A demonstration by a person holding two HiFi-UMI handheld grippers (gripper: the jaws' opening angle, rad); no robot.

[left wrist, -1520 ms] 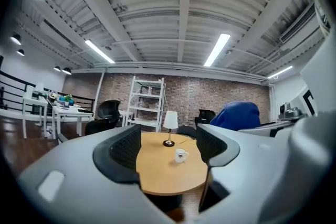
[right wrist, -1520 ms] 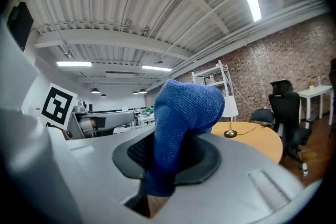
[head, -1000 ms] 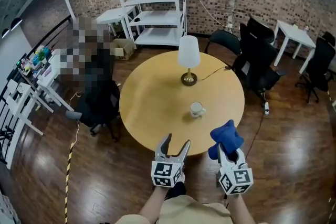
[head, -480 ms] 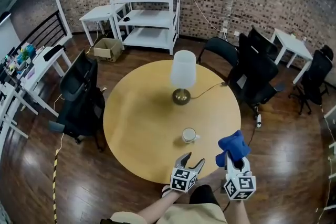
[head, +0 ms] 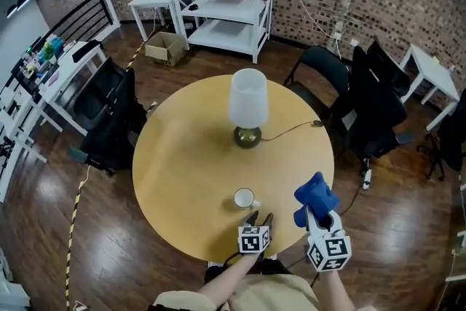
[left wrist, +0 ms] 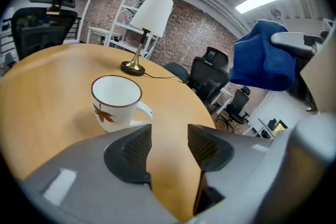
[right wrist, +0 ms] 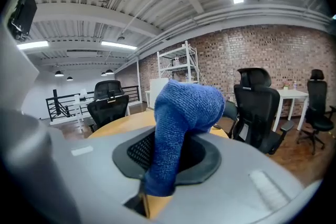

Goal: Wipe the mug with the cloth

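Wooden table (head: 175, 156) holds mug (head: 244, 198) (leaf-printed); left hand-held gripper (head: 258, 217) closing, empty; right (head: 319, 221) grips cloth (head: 313, 194).

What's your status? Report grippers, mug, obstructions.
Left hand-held gripper open, jaws just been closing, nothing between them. Right hand-held gripper shut on cloth. Mug upright on table, untouched. Path clear; lamp beyond mug.

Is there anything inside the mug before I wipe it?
The mug looks empty: only bare white inner wall shows below the rim. Its near wall covers the bottom, so a little liquid there cannot be ruled out.
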